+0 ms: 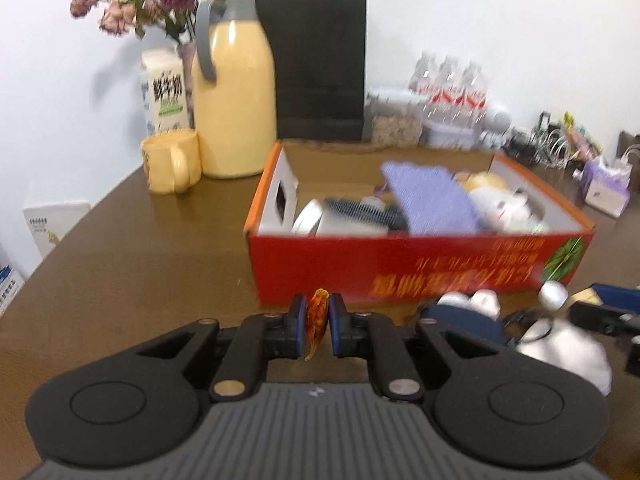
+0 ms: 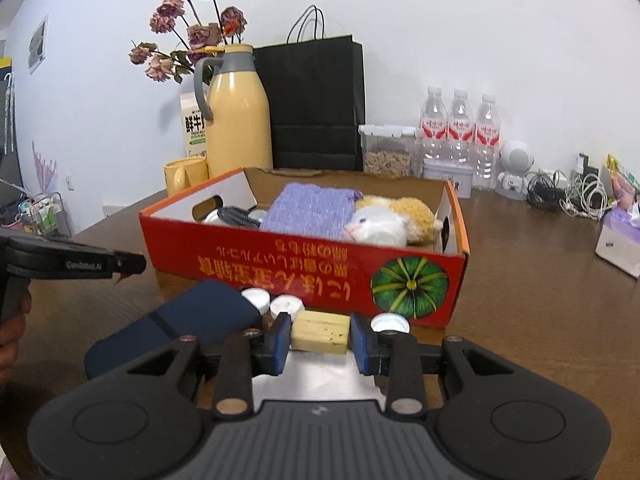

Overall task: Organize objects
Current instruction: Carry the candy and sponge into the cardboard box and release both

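The left gripper (image 1: 317, 326) is pinching a small amber piece (image 1: 316, 320) between nearly closed fingers, while the right gripper (image 2: 319, 338) is clamping a pale wooden block (image 2: 320, 332) (held above the desk (image 2: 540, 320)). Beyond both fingers, the red box (image 2: 280, 264) is sitting.

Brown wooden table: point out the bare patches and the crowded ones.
Bare brown wooden table lies left of the red cardboard box, up to the yellow mug. More bare wood lies right of the box, before the purple tissue pack. Crowded: the strip before the box, with a navy pouch and white tealights.
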The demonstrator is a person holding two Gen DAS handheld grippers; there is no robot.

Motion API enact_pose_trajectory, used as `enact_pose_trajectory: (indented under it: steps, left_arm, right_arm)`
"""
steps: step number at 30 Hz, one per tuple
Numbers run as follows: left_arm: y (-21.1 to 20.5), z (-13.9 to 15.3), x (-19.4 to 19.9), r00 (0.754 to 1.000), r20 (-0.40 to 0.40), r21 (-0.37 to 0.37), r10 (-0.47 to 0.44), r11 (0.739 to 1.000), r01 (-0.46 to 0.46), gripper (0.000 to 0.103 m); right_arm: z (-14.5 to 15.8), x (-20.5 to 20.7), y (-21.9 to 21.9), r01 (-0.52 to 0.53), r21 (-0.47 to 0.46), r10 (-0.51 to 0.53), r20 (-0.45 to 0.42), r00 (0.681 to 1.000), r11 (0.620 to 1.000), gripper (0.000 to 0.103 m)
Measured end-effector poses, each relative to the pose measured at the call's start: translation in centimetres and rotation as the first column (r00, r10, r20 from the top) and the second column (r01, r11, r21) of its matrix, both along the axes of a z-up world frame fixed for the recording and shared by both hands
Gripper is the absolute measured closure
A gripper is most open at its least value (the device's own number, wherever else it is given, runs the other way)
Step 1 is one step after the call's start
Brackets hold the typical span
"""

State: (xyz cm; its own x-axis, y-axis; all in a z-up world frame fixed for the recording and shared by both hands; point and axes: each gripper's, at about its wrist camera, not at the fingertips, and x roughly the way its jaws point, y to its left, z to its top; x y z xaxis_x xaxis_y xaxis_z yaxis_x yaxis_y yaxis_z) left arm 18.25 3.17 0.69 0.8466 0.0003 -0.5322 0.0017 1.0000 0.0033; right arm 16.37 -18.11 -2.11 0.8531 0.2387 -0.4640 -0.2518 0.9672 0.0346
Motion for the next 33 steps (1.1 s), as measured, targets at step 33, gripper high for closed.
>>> enact_pose_trajectory:
  steps: [33]
  left_arm:
    - [-3.1,1.8,12.7,0.996,0.085,-0.078,0.016,0.997,-0.009,0.09]
  right_arm:
    - [2.1,13.0,2.2,0.022,-0.006,-0.021,0.098,0.995,1.0,0.072]
